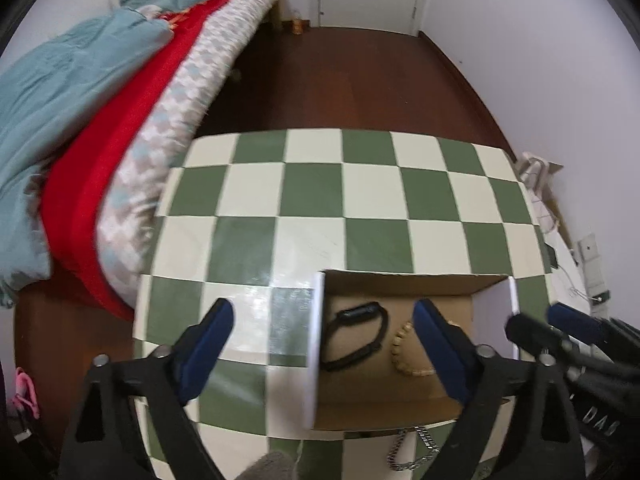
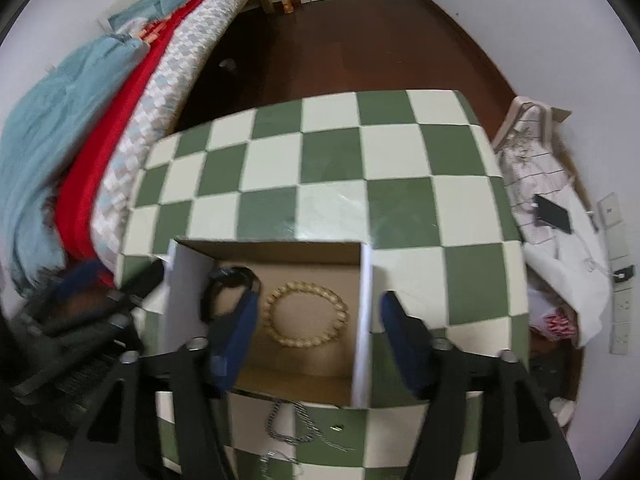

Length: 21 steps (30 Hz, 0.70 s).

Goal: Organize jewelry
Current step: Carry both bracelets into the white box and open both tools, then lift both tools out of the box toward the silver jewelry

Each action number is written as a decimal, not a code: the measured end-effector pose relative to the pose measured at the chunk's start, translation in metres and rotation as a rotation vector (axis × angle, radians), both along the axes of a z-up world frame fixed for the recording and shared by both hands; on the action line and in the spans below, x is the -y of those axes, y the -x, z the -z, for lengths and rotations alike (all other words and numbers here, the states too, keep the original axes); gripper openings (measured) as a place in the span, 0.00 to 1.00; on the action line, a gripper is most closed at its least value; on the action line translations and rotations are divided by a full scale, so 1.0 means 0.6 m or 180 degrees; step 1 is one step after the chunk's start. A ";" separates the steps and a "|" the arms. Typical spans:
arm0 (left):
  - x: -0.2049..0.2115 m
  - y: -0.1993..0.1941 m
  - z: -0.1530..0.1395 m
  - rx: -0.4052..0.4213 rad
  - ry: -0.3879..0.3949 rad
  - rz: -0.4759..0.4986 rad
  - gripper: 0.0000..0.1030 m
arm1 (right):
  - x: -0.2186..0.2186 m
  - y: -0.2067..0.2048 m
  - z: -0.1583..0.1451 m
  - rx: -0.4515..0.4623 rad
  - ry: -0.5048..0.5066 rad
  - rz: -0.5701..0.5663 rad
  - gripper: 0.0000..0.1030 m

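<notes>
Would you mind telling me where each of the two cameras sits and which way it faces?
Left wrist view: on the left gripper, facing forward and down over the checkered table; its open blue fingers straddle the left wall of the cardboard box; the right gripper shows at the right edge.
Right wrist view: on the right gripper, open over the box, above the gold bead bracelet; the left gripper shows blurred at left.
Shared: box, black watch, bracelet, silver chain, table, bed.
</notes>
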State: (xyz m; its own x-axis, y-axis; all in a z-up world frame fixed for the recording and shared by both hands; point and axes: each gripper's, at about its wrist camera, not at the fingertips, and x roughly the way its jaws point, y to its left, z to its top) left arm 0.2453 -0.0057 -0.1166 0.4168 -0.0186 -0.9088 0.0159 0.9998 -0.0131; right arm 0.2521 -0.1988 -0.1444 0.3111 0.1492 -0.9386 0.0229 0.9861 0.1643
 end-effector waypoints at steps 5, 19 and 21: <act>-0.016 0.019 -0.005 0.0135 -0.0192 -0.0076 1.00 | -0.015 0.034 0.020 -0.0039 0.0317 -0.0034 0.96; -0.031 0.108 0.003 0.0233 -0.0514 -0.0102 1.00 | -0.032 0.120 0.013 0.0190 0.0589 0.0066 1.00; -0.034 0.124 -0.003 0.0288 -0.0508 -0.0127 1.00 | -0.033 0.136 0.003 0.0268 0.0648 0.0078 1.00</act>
